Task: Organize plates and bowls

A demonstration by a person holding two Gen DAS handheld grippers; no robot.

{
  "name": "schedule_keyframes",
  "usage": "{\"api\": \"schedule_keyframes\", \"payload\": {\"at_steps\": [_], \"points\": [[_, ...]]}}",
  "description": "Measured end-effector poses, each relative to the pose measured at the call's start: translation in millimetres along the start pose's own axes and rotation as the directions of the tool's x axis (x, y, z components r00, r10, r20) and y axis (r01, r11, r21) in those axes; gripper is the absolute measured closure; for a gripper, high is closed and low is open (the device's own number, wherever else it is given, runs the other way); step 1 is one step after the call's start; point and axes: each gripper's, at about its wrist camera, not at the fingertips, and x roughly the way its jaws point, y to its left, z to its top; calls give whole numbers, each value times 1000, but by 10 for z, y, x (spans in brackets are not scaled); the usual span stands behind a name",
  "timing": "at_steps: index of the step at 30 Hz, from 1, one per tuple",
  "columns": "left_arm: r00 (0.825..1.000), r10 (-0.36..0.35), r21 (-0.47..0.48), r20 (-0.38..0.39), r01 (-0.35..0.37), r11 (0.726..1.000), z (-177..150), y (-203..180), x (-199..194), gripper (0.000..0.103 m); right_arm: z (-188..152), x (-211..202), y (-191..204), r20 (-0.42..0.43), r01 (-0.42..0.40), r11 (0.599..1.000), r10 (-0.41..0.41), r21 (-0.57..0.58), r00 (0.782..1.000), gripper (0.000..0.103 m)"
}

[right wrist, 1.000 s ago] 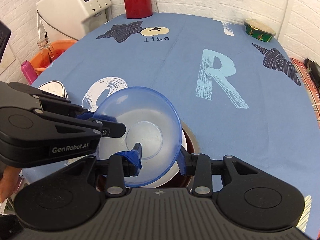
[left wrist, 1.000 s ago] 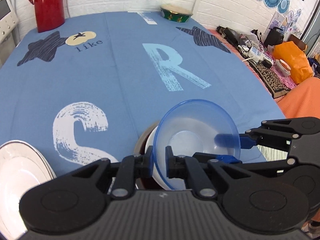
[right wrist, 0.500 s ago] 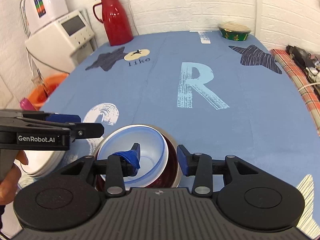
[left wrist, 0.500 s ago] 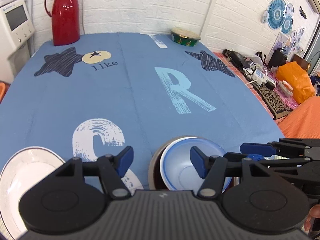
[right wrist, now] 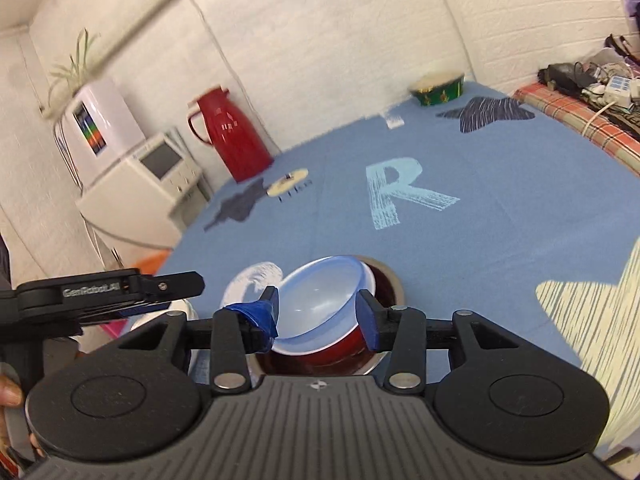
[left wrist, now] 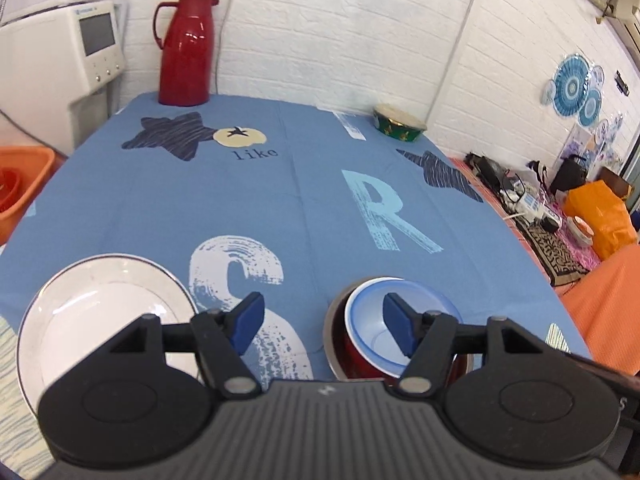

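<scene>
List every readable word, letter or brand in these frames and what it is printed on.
"like": tablecloth, under the cream apple print.
"R": tablecloth, large pale letter.
"S": tablecloth, large white letter, partly behind the left gripper.
"GenRobot.AI": side of the left gripper, right wrist view, blurred.
White appliance labels: too small to read.

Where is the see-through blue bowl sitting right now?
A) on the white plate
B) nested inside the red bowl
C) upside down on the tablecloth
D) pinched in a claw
B: the translucent blue bowl rests inside the red bowl, and both the left claw and the right claw are open, gripping nothing.
</scene>
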Motion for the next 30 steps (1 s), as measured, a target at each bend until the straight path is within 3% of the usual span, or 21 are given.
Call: {"api": "schedule_keyframes", "payload": {"at_steps": [6, 13, 17, 27, 30], "points": [[997, 50, 9, 64, -51, 999, -307, -33, -280, 36, -388, -277, 189, 116, 18, 1000, -21, 23, 993, 75], [982, 112, 22, 149, -117, 993, -824, -59, -762, 35, -732, -605, 272, 178, 134, 988, -146, 73, 973, 72], [976, 121, 41, 183, -130, 991, -1099, -132, -1015, 35, -997, -864, 266, 253, 101, 989, -127, 111, 959, 71], [961, 106, 105, 255, -136, 985, -1576, -402, -1624, 33, -1401, -1268, 113, 246, 58, 977, -109, 205, 963, 69], [958, 92, 131, 272, -132, 983, -1635, -465, -1681, 33, -1396, -1298, 174, 256, 72, 984, -114, 165, 960, 69]]}}
